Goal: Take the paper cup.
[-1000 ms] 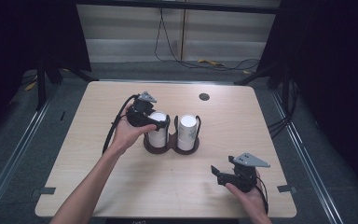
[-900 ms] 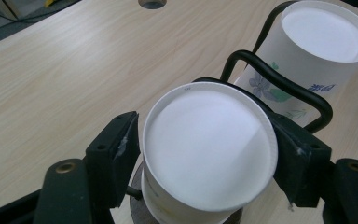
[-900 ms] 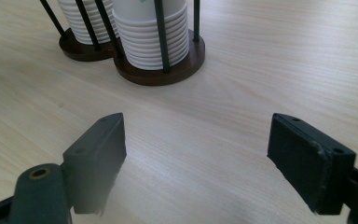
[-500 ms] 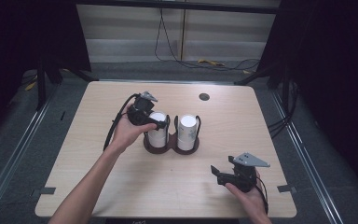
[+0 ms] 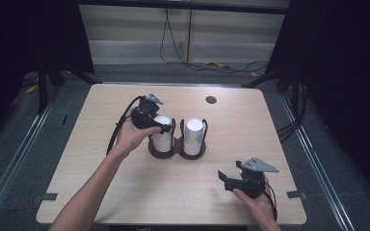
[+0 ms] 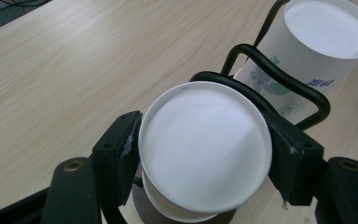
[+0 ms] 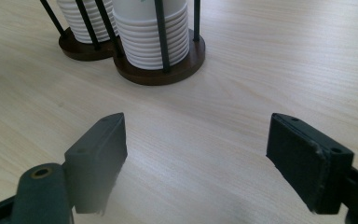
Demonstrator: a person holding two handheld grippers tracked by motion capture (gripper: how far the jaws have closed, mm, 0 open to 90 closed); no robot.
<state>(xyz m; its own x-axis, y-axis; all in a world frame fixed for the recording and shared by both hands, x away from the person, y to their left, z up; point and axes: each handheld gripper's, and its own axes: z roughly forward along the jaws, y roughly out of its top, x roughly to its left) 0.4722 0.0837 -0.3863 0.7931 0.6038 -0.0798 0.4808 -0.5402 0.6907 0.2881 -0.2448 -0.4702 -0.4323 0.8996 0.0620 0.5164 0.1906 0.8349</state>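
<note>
Your grippers at a light wooden table [image 5: 101, 192] with a cup rack.
Nearest you, your right gripper [image 5: 227, 179] rests with jaws wide and empty. Farther off, your left gripper [image 5: 162, 129] has just closed onto the top paper cup [image 6: 205, 149] of the left stack in the dark holder [image 5: 176, 152].

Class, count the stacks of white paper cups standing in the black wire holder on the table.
2: the left stack sits gripped between the left tongs; the right stack stands beside it, untouched. Cups nested inside each stack cannot be counted.

Blue print on the flowered paper cup [image 6: 307, 51] is too small to read.
</note>
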